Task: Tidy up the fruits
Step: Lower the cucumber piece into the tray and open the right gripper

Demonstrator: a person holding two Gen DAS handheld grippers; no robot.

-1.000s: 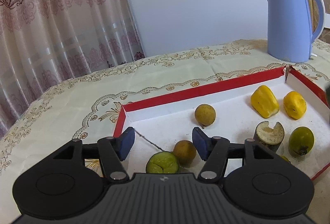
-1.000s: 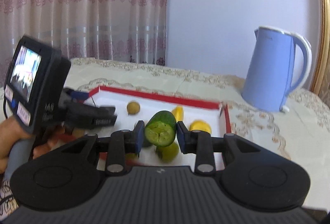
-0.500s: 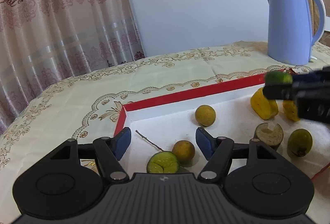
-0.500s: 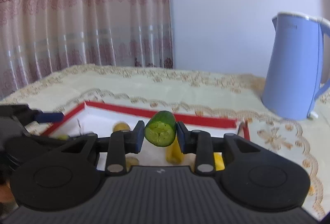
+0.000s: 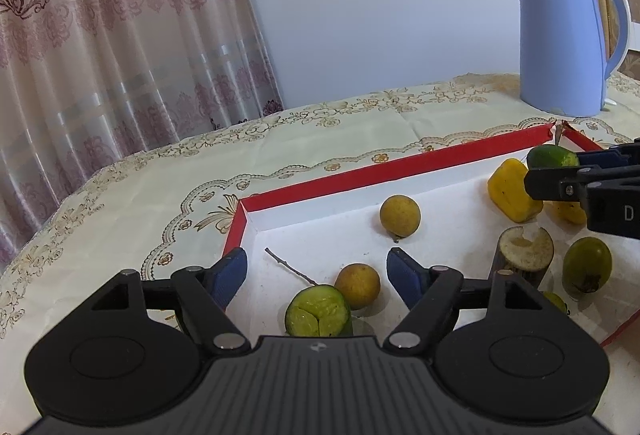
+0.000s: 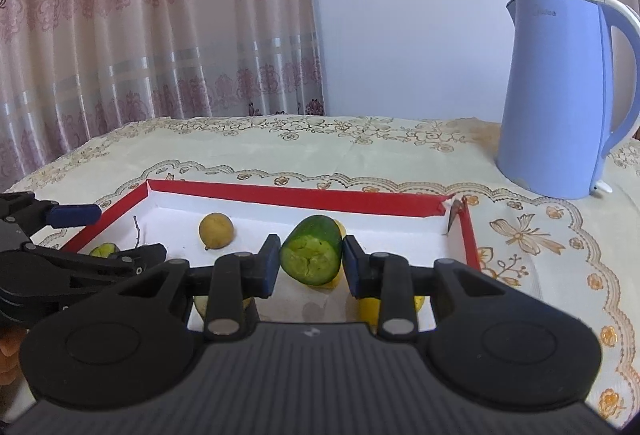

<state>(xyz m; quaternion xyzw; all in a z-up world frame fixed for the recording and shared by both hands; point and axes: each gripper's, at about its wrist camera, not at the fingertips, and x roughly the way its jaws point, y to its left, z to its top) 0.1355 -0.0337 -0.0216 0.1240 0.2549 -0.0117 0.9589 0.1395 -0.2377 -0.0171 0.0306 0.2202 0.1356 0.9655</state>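
A shallow white tray with a red rim lies on the tablecloth and holds several fruits. My left gripper hovers low over its near left corner, jaws opening. A cut green fruit piece and a round yellow-brown fruit lie on the tray between the blue pads, touching neither. My right gripper is shut on another cut green fruit piece, held above the tray's right part. That piece also shows at the right edge of the left wrist view.
A blue kettle stands on the table behind the tray's far right corner. Also in the tray are a second round fruit, yellow pieces, a brown cut piece, a green fruit and a twig. A curtain hangs behind.
My left gripper's jaws have spread wider around the two fruits on the tray. My right gripper has carried the green piece in over the tray's right end and a little lower.
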